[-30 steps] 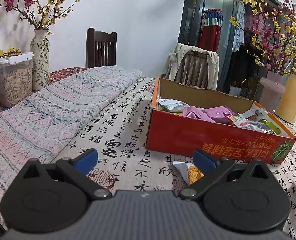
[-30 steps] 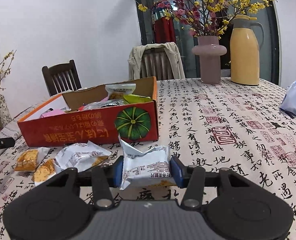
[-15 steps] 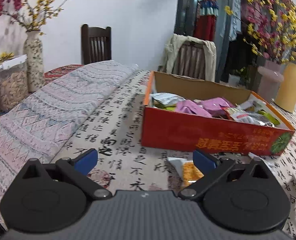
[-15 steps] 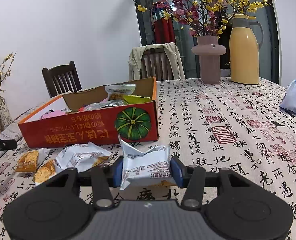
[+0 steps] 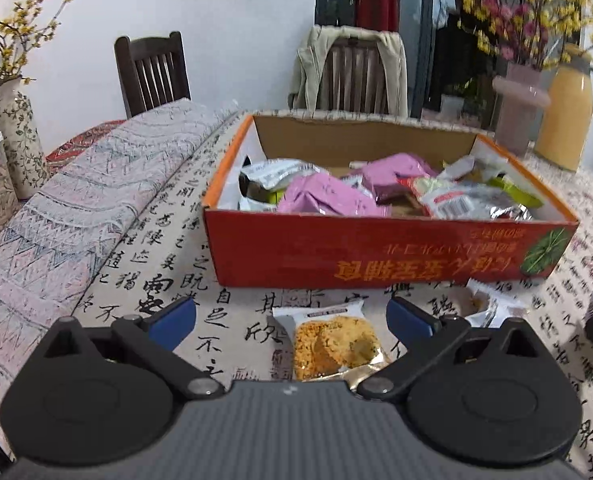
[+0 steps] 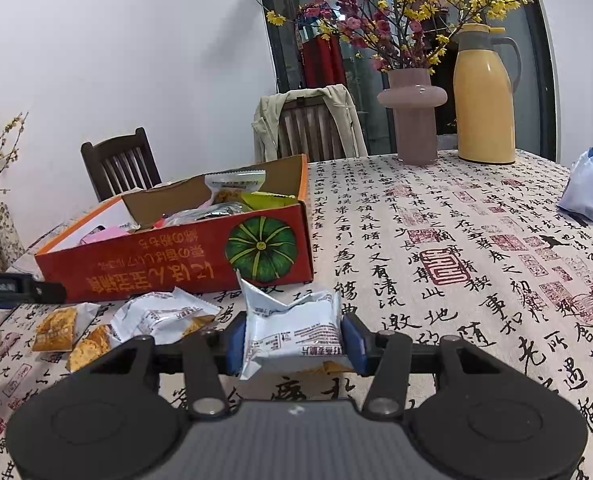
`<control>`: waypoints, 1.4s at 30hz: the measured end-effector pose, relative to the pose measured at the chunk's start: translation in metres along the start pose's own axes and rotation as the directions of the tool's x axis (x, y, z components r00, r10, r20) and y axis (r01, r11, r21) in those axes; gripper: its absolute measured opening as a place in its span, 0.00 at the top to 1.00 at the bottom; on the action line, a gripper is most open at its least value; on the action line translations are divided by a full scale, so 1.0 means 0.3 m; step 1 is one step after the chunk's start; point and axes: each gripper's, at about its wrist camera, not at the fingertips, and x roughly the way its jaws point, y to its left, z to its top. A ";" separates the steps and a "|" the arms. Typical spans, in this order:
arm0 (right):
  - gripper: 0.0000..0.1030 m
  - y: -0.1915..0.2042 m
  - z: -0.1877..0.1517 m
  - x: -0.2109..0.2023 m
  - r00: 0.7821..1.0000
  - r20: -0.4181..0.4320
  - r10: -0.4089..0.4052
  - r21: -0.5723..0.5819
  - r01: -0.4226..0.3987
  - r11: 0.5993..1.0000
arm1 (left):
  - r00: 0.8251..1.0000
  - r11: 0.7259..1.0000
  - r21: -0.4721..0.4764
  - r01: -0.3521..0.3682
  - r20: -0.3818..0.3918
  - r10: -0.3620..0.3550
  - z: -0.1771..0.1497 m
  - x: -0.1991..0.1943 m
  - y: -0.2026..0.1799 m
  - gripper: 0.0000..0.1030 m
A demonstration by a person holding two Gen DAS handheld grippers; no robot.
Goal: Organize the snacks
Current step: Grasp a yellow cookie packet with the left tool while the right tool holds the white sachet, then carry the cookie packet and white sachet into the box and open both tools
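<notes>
A red cardboard box point(image 5: 376, 256) point(image 6: 144, 260) holds several snack packets, pink, silver and green. My left gripper point(image 5: 291, 320) is open just in front of the box, and a clear packet of golden crackers point(image 5: 332, 340) lies on the cloth between its blue pads, untouched. My right gripper point(image 6: 292, 340) is shut on a white snack packet point(image 6: 292, 326), held near the box's right corner. More packets point(image 6: 156, 316) lie loose in front of the box, including orange cracker packs point(image 6: 56, 328). The left gripper's tip point(image 6: 20, 288) shows at the right view's left edge.
The table wears a calligraphy cloth point(image 6: 456, 264) and a folded patterned runner point(image 5: 76, 200) on the left. A pink vase point(image 6: 412, 116), a yellow jug point(image 6: 484, 96) and a blue-white bag point(image 6: 588, 192) stand far right. A floral vase point(image 5: 14, 136), a jar and two chairs lie beyond.
My left gripper has swung right and tilted down, so the cracker packet now sits between its open pads. The right gripper has kept still with its packet.
</notes>
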 end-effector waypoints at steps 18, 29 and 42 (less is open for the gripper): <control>0.51 -0.001 -0.002 -0.003 1.000 0.008 0.018 0.004 -0.018 1.000 | 0.993 1.000 0.014 0.010 -0.115 -0.008 -0.034 0.066 -0.060 0.46; 0.51 -0.001 -0.002 -0.002 1.000 0.008 0.018 0.002 -0.018 1.000 | 0.997 0.999 0.006 0.051 -0.057 -0.050 -0.042 -0.003 -0.045 0.50; 0.51 0.009 -0.005 -0.016 0.999 0.031 0.020 -0.019 -0.020 1.000 | 0.987 0.992 0.024 0.122 0.099 -0.124 -0.021 -0.157 -0.064 0.50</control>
